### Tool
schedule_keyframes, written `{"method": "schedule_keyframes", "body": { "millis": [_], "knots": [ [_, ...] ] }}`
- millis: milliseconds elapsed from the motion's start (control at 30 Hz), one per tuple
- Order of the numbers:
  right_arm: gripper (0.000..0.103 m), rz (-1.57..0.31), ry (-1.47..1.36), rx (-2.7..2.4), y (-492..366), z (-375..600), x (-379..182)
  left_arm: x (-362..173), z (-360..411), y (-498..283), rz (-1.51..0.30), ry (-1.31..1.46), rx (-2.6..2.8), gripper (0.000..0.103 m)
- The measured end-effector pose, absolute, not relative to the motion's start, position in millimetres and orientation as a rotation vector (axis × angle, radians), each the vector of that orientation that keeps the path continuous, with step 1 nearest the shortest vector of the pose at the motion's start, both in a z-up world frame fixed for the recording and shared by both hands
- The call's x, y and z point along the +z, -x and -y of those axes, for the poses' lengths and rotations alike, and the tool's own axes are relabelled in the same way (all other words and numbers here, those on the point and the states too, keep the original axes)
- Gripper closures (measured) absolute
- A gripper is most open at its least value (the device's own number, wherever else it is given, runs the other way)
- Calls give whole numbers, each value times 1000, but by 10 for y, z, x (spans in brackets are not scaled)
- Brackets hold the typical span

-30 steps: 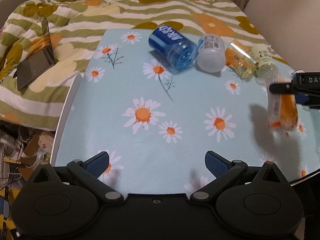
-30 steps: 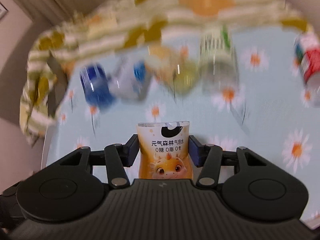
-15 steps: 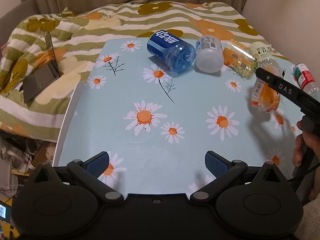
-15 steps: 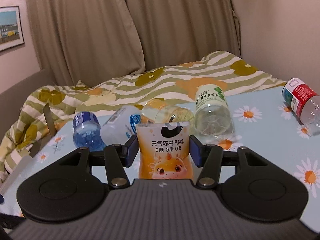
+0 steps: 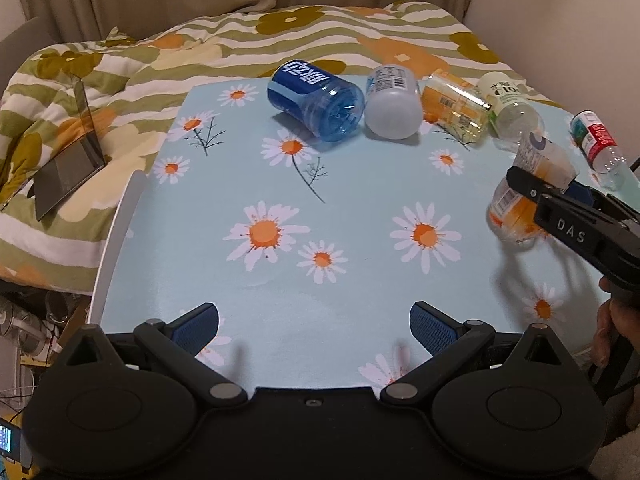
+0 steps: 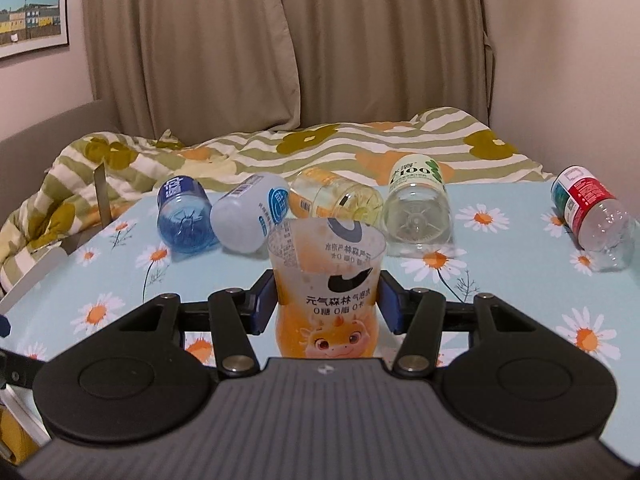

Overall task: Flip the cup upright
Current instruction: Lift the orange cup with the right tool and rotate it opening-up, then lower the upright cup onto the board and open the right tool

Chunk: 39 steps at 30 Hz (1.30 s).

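The right tongs [image 6: 327, 306] clamp the orange cup [image 6: 326, 292], mouth up, over the daisy table [image 6: 520, 280].

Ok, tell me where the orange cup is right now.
The orange cup is held between the right gripper fingers, open end up, over the daisy tablecloth in front of the row of lying bottles.

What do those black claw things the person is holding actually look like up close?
Each is a matte black plastic tool: two round housings, hinged linkage bars with silver pivot pins, and blue textured finger pads. The right gripper carries white "DAS" lettering on its side. A dark cable trails from its handle.
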State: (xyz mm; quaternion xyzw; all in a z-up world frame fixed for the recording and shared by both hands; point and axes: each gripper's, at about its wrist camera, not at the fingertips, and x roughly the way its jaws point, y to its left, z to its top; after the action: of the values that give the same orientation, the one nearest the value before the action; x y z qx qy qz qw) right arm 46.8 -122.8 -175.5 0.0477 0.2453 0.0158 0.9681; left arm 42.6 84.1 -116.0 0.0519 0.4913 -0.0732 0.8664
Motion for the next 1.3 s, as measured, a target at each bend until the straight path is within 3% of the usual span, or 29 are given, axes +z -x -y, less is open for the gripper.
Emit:
{"method": "schedule_keyframes", "body": {
  "millis": [133, 233, 267, 300, 933, 1300],
  "knots": [
    [33, -511, -63, 37, -442, 1176, -1751, -1153, -833, -397, -1024, -115, -158, 0],
    [14, -541, -72, 24, -449, 1169, -1732, -1136, -838, -375, -1025, -107, -170, 0],
    [2, -550, -70, 16, -448, 1166, -1715, -1126, -839, -370, -1023, -102, -177, 0],
    [0, -555, -67, 10, -443, 1165, -1695, -1116, -836, -372, -1021, -99, -181, 0],
    [0, -831, -73, 24, -58, 1792, -586, -296, -293, -97, -824, -87, -135, 0],
    [0, -863, -58, -27, 157, 2152, -384, -129, -95, 98, -757, -77, -105, 0]
  ]
}}
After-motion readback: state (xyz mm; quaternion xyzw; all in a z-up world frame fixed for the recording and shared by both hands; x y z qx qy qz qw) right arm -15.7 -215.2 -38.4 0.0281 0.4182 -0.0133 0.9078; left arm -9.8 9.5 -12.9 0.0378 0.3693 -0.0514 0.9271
